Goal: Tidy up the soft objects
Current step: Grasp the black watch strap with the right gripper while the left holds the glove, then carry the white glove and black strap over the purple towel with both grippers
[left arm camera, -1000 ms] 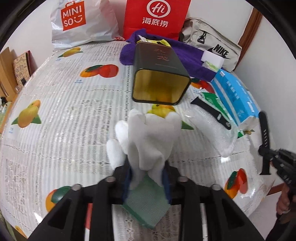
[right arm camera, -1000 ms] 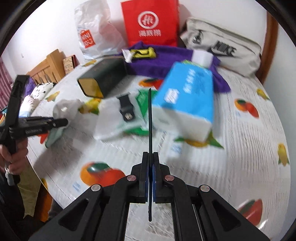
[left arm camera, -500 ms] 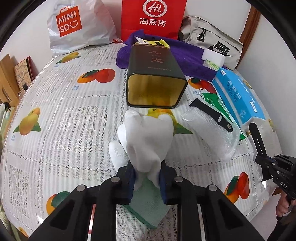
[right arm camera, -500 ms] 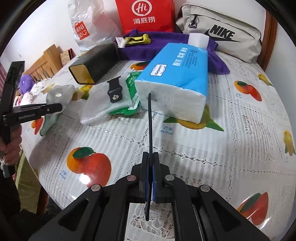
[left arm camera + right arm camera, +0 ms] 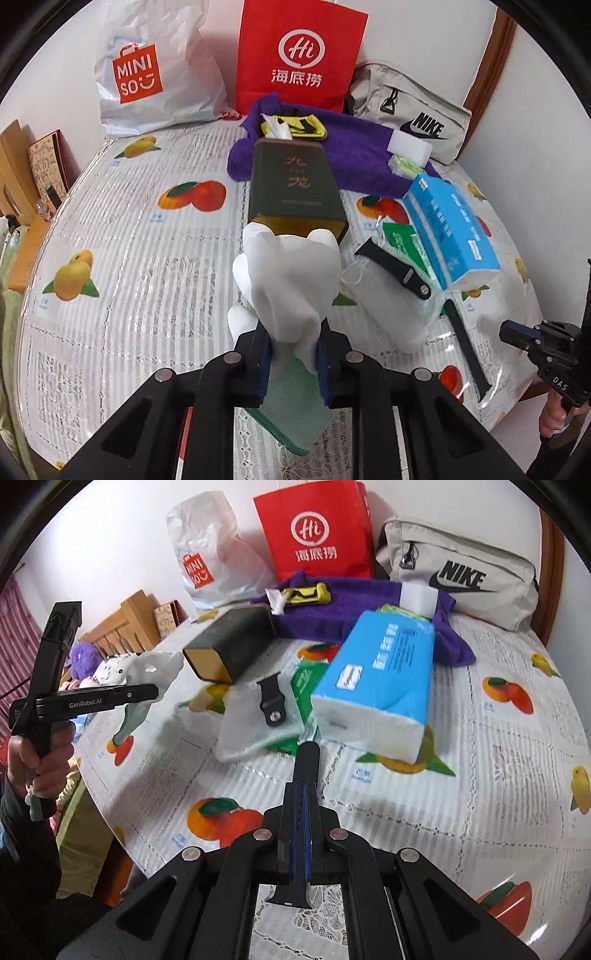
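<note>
My left gripper [image 5: 293,350] is shut on a white soft cloth [image 5: 291,280] with a green cloth [image 5: 291,410] hanging below it. It holds the bundle above the table, just in front of the open mouth of a dark green tin box [image 5: 295,188] lying on its side. The cloth also shows in the right wrist view [image 5: 155,668], beside the tin [image 5: 232,646]. My right gripper [image 5: 301,805] is shut on a black watch strap [image 5: 306,771], held above the table near a blue tissue pack [image 5: 380,679].
A purple towel [image 5: 354,155], a white sponge [image 5: 410,146], a second black strap [image 5: 391,266] on a clear plastic bag [image 5: 391,314], a green packet [image 5: 400,236], a Nike pouch [image 5: 458,576], a red bag [image 5: 299,59] and a Miniso bag [image 5: 147,77] crowd the far side.
My left gripper has carried the white cloth forward, up to the tin's open mouth. My right gripper has turned the strap from edge-on to flat-on and drawn closer to the tissue pack.
</note>
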The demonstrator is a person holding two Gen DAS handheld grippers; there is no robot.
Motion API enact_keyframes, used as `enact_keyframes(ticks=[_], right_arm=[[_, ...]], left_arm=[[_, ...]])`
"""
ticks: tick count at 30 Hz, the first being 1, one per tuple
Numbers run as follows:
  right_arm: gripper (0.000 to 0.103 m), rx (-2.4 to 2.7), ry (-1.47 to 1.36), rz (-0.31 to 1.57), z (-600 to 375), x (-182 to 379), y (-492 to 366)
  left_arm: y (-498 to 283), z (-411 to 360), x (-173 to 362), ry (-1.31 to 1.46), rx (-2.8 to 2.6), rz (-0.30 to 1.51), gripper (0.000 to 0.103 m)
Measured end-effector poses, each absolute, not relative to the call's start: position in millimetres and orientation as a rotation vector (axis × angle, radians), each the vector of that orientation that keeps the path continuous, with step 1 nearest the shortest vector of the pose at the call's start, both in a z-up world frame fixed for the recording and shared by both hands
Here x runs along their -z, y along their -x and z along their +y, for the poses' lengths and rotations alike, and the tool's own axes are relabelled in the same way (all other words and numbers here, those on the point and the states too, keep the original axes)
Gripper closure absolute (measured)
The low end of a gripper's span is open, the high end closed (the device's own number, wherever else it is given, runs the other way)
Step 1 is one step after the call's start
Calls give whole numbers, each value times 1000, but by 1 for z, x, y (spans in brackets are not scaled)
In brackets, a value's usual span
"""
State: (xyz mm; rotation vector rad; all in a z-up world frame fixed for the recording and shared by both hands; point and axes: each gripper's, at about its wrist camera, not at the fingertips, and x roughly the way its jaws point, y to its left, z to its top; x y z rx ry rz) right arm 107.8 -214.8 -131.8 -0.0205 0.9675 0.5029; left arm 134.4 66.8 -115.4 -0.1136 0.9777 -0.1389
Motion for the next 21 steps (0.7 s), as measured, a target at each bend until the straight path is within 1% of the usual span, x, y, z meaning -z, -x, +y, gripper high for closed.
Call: enact_keyframes(ticks=[2,5,8,10,12,13,15,17,18,19,21], right_arm=[[100,-494,41,988,-213,136,-109],[97,-490,67,1009,-210,145,-110],[88,-499,63,1039,-206,158,-111],[84,-475,82,1067,-202,169,-113],[78,-465,96,1085,-199,177,-114],[76,-466,100,1081,-199,178,-113],[62,-478,105,1074,-196,179,-110],[56,-478,110,1069,-191,179,-107],[57,-463,126,1059,-188,180,-105],[59,-445,143,1046,-185,181,-104],[82,-392,169,1022,-184,181,-105]], left_arm=[[-136,67,115,119,137,979,83],[-138,68,118,131,138,990,83],[-138,69,125,134,136,1007,83],[-138,69,128,136,136,1016,83],[-138,71,128,137,139,1019,83],[-138,71,128,138,139,1019,83],[-137,73,128,139,140,1019,83],[-137,74,128,141,141,1017,83],[-137,74,128,144,139,1017,83],[-137,75,128,145,141,1018,83],[-137,76,129,147,141,1020,83]])
